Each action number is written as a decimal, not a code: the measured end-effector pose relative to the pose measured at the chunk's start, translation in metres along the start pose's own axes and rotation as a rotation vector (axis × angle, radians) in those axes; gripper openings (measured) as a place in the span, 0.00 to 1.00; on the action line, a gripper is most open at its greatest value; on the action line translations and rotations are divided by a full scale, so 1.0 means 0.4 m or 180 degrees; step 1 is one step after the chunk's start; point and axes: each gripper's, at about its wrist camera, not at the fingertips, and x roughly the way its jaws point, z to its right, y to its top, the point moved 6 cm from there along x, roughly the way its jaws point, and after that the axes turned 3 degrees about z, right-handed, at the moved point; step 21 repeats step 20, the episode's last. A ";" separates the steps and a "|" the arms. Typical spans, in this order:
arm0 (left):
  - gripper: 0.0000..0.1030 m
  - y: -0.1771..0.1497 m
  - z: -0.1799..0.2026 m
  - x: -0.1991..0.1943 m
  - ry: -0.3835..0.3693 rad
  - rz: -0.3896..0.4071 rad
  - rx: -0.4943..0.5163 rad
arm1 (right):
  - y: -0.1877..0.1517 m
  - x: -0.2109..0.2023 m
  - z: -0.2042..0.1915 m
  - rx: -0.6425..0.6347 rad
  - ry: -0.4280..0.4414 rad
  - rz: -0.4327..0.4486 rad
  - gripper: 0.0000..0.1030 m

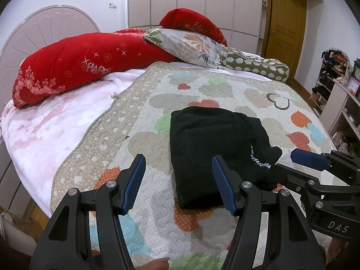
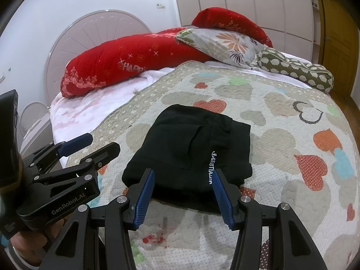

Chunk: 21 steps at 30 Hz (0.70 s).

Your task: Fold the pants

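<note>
A bed fills the room, seen over two hand-held grippers. At far left stands a rounded white headboard (image 1: 33, 31), with a long red pillow (image 1: 74, 67) leaning before it on a pale pink blanket (image 1: 45, 130). Next comes a heart-patterned quilt (image 1: 139, 139) spread across the bed. The left gripper (image 1: 178, 181) hovers over the quilt, its blue-padded fingers wide apart and holding nothing. Just beyond lie the black pants (image 2: 189, 148), folded into a compact rectangle on the quilt, with white lettering on one edge. The right gripper (image 2: 183, 194) sits at their near edge, fingers parted, empty. Behind are a floral pillow (image 2: 227, 45) and an olive bolster (image 2: 297, 69); at right, a wooden door (image 1: 285, 22).
</note>
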 end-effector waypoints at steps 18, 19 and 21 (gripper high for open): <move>0.60 -0.003 0.006 -0.005 -0.0116 0.0080 0.0006 | -0.016 0.008 -0.003 -0.0006 0.0022 -0.0053 0.50; 0.60 -0.005 0.009 -0.007 -0.0111 0.0086 0.0019 | -0.017 0.007 0.000 -0.0002 0.0017 -0.0052 0.50; 0.60 -0.002 0.008 -0.005 -0.0116 0.0086 0.0020 | -0.018 0.006 0.003 0.0008 0.0013 -0.0050 0.50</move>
